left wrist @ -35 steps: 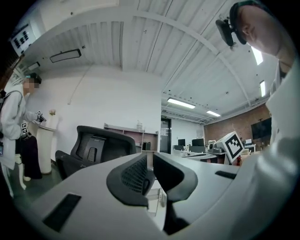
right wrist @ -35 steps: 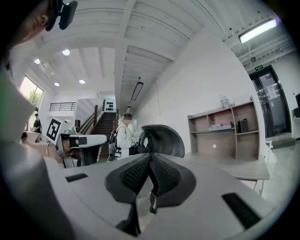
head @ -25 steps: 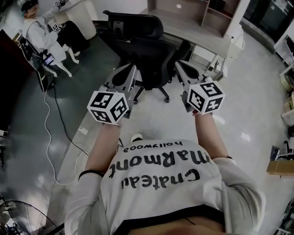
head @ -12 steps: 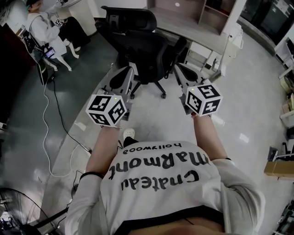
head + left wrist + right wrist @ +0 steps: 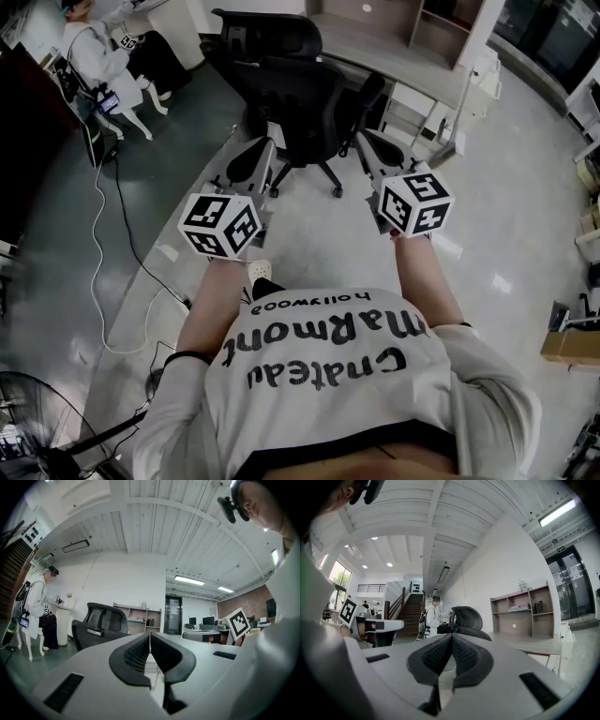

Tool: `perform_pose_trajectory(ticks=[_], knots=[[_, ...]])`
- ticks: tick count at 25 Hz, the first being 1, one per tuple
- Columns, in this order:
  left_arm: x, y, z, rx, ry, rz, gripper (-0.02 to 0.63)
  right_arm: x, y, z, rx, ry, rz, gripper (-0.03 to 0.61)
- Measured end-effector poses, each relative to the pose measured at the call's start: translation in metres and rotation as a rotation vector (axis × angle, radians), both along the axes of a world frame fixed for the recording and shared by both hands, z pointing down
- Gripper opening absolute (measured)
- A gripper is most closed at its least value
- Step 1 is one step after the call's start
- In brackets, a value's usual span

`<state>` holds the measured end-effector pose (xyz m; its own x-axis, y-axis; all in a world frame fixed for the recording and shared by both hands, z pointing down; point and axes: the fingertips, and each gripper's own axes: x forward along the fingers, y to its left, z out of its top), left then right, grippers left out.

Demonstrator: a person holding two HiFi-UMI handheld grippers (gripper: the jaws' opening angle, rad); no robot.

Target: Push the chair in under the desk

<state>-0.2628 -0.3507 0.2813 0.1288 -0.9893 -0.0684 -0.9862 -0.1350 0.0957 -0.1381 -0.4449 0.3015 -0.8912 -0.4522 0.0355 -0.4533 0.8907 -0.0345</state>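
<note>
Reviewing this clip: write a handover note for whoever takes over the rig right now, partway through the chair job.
Claws: left claw and right claw are both shut and empty, held level and aimed forward.
Things: the black office chair stands on its casters ahead of both claws, out from the desk, with its back apparently toward the person. Neither claw touches it.
Done: nothing on the chair yet.
Left: bring the claws to the backrest and push the chair in under the desk.

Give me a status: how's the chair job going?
Left gripper, right gripper shut, empty. Chair ahead, untouched, not under desk. Nothing seen blocking.
</note>
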Motion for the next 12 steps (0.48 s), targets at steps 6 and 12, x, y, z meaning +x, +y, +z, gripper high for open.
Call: perform_pose_trajectory(ticks=[6,12], knots=[[0.004,0.001,0.000,0.004,0.007,0.003,0.020,0.005,0.003,0.002,-0.002,0.010,0.001,0.009],[0.014,0.006,-0.003,0.014,0.004,0.003,0.021,0.015,0.008,0.000,0.006,0.013,0.005,0.009]])
